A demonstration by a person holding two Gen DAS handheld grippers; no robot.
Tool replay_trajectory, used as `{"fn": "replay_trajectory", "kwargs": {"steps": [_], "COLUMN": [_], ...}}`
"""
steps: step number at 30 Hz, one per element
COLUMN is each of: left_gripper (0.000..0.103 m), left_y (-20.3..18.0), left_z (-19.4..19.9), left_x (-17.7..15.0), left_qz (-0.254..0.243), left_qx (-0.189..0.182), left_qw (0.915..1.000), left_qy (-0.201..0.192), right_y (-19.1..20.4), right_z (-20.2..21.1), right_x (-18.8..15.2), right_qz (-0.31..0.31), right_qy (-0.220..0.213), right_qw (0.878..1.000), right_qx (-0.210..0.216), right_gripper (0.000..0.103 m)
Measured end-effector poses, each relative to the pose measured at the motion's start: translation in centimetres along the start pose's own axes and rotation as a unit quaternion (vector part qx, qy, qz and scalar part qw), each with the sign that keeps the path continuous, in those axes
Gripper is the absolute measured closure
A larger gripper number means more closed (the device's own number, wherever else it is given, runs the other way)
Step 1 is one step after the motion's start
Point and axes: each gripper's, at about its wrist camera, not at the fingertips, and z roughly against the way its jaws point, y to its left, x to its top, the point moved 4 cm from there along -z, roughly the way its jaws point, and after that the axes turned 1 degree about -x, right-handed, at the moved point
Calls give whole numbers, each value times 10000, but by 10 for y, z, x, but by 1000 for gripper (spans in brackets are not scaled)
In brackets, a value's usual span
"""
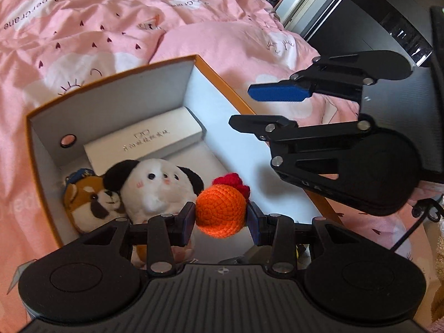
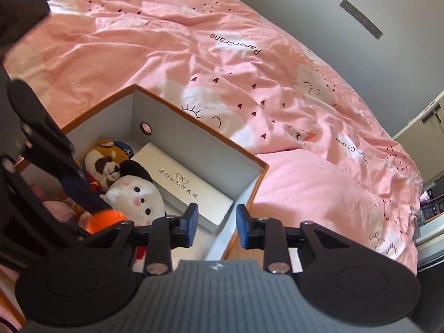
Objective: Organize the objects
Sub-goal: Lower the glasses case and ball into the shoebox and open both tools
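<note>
Left gripper (image 1: 220, 217) clamps the orange crochet ball (image 1: 220, 211) over the box (image 1: 111, 76); right gripper (image 2: 216, 224) parted, empty. Quilt (image 2: 249, 63) reads "Papercrane".

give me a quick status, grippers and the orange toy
Left gripper shut on orange crochet toy, above the box. Right gripper open, empty. Two plush toys and a glasses case already inside; nothing blocking.
</note>
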Motion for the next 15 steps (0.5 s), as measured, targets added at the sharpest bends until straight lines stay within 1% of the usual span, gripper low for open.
{"fn": "replay_trajectory", "kwargs": {"steps": [5,9,11,13,15], "left_gripper": [58,57,50,47,47], "left_y": [-8,-5,-5,-5,-6], "left_z": [-21,-30,-32,-32,-27], "left_x": [-4,-6,-7,-8,-9], "left_qz": [-88,18,54,64,45], "left_qx": [37,85,72,92,159], "left_qw": [9997,9993,9991,9990,9991], "left_qy": [235,353,418,428,383], "right_y": [0,-1,0,1,2], "right_z": [8,9,10,12,15], "right_x": [-15,-23,-25,-28,-29], "right_qz": [-55,-181,-220,-236,-247], "right_qy": [34,51,68,66,56], "right_qw": [10000,9998,9997,9997,9997], "right_qx": [-9,7,28,37,49], "right_gripper": [68,68,68,68,67]}}
